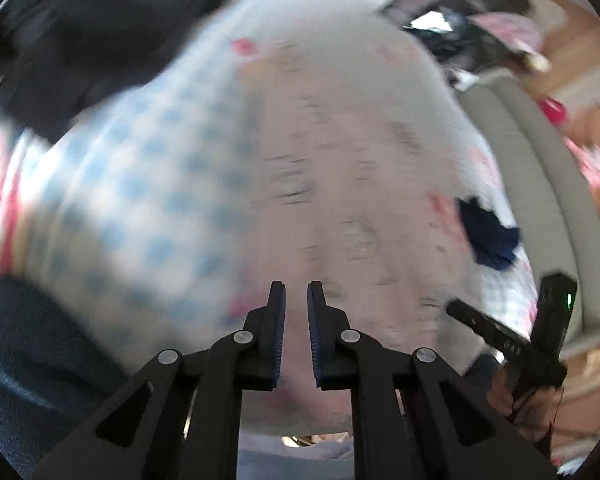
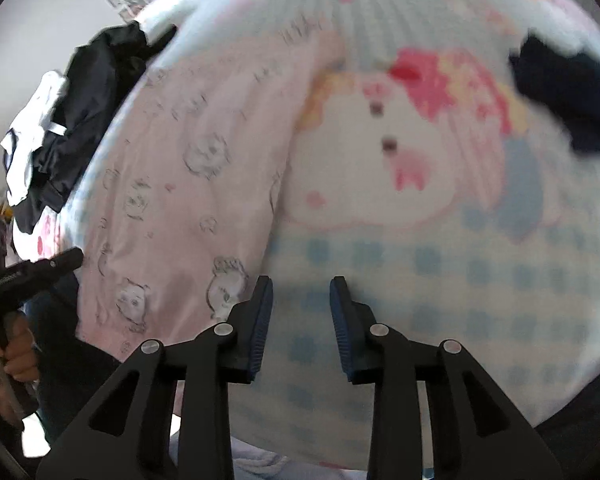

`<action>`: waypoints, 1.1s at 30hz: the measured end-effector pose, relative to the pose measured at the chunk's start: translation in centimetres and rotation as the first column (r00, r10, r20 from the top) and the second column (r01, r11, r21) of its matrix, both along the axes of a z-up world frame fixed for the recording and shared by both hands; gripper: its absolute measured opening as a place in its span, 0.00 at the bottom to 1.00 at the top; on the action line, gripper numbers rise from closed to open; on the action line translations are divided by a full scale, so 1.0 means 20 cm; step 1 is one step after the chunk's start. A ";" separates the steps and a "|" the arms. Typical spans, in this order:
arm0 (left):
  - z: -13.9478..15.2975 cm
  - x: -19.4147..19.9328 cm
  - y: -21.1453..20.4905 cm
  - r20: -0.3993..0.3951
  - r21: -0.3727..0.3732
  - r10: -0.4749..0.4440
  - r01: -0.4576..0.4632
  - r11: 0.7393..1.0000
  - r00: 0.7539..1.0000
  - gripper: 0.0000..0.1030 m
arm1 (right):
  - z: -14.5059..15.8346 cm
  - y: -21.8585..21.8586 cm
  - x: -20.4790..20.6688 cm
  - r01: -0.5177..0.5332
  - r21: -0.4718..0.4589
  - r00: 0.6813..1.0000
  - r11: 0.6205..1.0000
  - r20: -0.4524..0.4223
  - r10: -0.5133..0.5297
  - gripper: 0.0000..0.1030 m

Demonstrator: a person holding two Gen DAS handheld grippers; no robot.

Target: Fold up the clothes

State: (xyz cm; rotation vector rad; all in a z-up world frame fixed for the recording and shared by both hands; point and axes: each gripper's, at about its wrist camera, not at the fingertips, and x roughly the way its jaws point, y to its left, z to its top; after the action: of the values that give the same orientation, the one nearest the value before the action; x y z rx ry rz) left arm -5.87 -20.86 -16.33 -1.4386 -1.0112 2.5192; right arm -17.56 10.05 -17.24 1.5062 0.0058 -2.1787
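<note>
Beneath both claws lies a pale pink garment printed with small outline animal faces, spread flat on a bed cover of blue checks and a large cartoon figure. From the left wrist view, the left gripper hovers above the pink cloth, its fingers a narrow gap apart and pinching nothing. The right gripper has its fingers spread wider, empty, just past the garment's edge over the checks. Dark clothes are heaped at the far left, and another dark piece sits far right. Motion blur leaves no writing legible.
</note>
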 end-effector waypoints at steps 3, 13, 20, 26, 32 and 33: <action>-0.03 -0.06 0.08 -0.003 0.024 -0.069 0.069 0.997 0.998 0.13 | 0.05 -0.07 -0.01 -0.041 -0.092 0.999 0.995 0.002 0.041 0.35; -0.13 0.05 0.00 0.187 -0.101 -0.047 0.067 0.993 0.981 0.08 | -0.14 -0.06 0.04 -0.053 0.056 0.997 0.997 0.064 0.049 0.33; -0.06 0.07 0.11 0.118 -0.132 -0.143 0.159 0.978 0.983 0.10 | 0.11 -0.19 0.09 -0.123 -0.040 0.992 0.992 -0.031 0.122 0.39; -0.16 0.06 0.16 0.193 -0.120 -0.186 0.211 0.970 0.963 0.10 | -0.15 -0.25 0.25 -0.207 0.015 0.977 0.978 0.065 0.205 0.36; -0.12 0.02 -0.01 0.157 -0.096 -0.119 0.135 0.986 0.980 0.12 | -0.15 -0.07 0.34 -0.164 -0.008 0.984 0.987 0.073 0.164 0.41; -0.11 0.00 -0.03 0.146 -0.099 -0.110 0.125 0.987 0.983 0.14 | -0.14 -0.04 0.34 -0.162 -0.012 0.984 0.987 0.073 0.162 0.41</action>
State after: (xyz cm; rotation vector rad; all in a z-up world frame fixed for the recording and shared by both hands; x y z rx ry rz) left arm -5.86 -21.48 -18.49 -1.6731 -0.7924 2.4520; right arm -10.68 9.28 -20.06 1.5268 0.0943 -1.9931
